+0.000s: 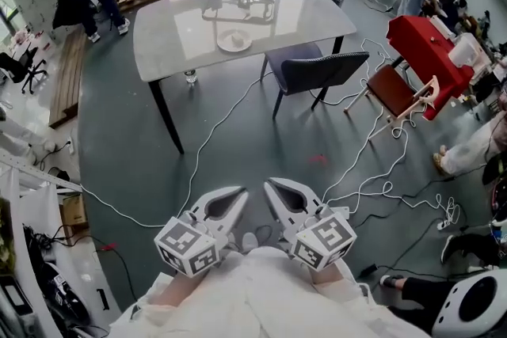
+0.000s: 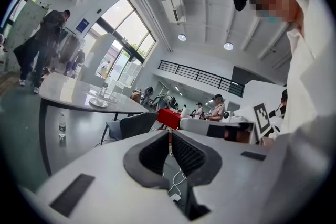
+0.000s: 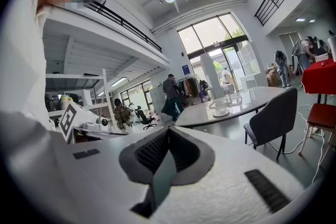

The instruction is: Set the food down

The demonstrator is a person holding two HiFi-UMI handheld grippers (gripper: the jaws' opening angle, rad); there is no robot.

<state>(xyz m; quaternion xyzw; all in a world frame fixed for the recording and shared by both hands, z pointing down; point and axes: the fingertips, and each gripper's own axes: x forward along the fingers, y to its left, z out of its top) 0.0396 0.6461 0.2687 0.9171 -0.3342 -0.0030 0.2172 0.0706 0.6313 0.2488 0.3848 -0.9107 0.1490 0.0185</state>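
Two closed hand-held grippers (image 1: 236, 194) (image 1: 274, 186); one plate (image 1: 224, 44), perhaps food (image 1: 236, 37).

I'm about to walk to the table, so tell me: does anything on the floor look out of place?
Yes. Loose white cables snake across the floor between you and the table, a likely trip hazard. A small bottle stands on the floor by the table's near edge, not on top.

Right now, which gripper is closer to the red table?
Right. The right gripper sits on the red table's side, well short of it; the left gripper is farther left.
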